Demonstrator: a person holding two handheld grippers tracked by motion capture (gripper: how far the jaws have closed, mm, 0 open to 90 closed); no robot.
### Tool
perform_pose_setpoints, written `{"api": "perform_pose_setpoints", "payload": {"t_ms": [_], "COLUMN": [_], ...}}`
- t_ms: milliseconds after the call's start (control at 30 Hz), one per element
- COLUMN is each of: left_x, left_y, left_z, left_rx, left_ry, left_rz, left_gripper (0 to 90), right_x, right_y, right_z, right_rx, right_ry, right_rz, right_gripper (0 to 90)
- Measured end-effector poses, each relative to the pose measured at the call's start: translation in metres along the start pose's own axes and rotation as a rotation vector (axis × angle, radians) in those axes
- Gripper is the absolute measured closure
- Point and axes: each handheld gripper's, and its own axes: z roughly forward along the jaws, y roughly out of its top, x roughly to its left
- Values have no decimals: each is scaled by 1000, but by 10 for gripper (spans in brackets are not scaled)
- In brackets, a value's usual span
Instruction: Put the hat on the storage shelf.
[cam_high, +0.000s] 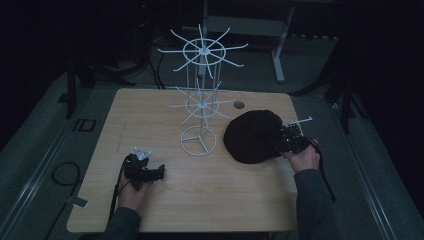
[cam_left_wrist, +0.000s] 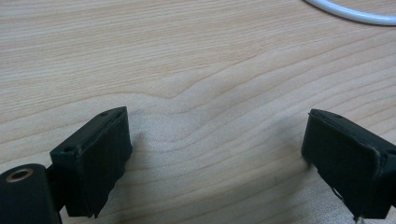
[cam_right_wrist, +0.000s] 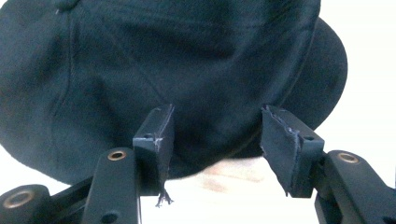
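A black cap (cam_high: 251, 136) lies crown-up on the right half of the wooden table (cam_high: 150, 115). My right gripper (cam_high: 279, 146) is at the cap's right edge, held by a hand. In the right gripper view its jaws stand wide apart, my right gripper (cam_right_wrist: 215, 137) open, with the cap (cam_right_wrist: 163, 60) just beyond and between them, its rim lifted a little off the table; the pads do not press on it. My left gripper (cam_high: 160, 173) rests on the table at the front left, pointing right. In its own view my left gripper (cam_left_wrist: 217, 154) is open over bare wood.
A white wire rack (cam_high: 201, 95) with two tiers of radiating hooks stands on a ring base (cam_high: 198, 141) in the middle of the table, just left of the cap. The ring's edge (cam_left_wrist: 355, 14) shows ahead of the left gripper. A small round hole (cam_high: 239, 105) lies behind the cap.
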Motion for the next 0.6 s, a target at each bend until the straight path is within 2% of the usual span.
{"api": "perform_pose_setpoints", "payload": {"t_ms": [100,333,600], "left_x": [0,0,-1], "left_y": [0,0,0], "left_z": [0,0,0], "left_rx": [0,3,3], "left_ry": [0,-2,-2], "left_rz": [0,2,2], "left_gripper": [87,87,87], "right_x": [-2,-5,-11], "right_y": [5,15,30], "right_z": [2,8,24], "right_rx": [-3,-15,0], "right_ry": [-26,-35,-109], "right_rz": [7,17,22], "right_gripper": [450,440,437]}}
